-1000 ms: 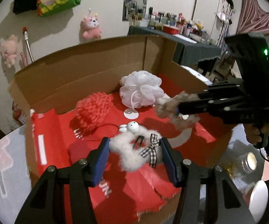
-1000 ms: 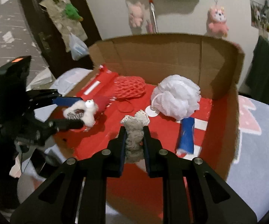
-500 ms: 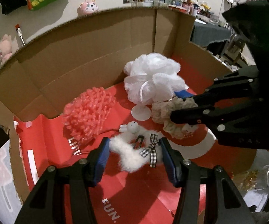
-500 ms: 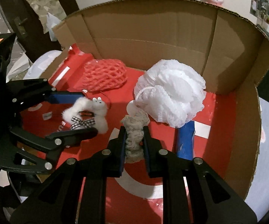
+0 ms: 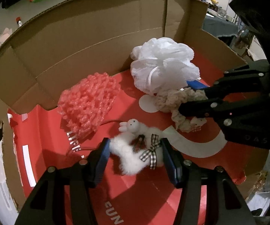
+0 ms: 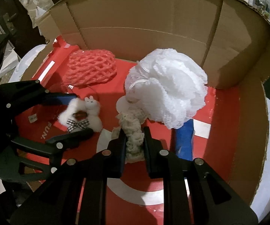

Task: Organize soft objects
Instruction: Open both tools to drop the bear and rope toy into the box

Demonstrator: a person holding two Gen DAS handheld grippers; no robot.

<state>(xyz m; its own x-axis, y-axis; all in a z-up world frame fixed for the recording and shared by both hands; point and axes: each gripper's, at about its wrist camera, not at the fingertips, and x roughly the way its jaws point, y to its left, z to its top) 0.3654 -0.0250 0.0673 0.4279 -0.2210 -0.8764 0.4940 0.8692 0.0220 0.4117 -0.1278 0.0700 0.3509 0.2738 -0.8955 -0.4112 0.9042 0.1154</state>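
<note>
White fluffy scrunchie [image 5: 135, 153] with a checked bow sits clamped in the left gripper [image 5: 135, 159], low over the red floor of the cardboard box [image 5: 97, 37]. Beige scrunchie [image 6: 134, 136] is pinched in the right gripper [image 6: 134, 142], just beside the white loofah [image 6: 168, 93]; pink mesh sponge [image 5: 88, 101] lies by the back wall.

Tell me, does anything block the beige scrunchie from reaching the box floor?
Nothing visible does. The beige scrunchie, held in the right claw, hangs over bare red floor of the box, beside the white bath pouf.
</note>
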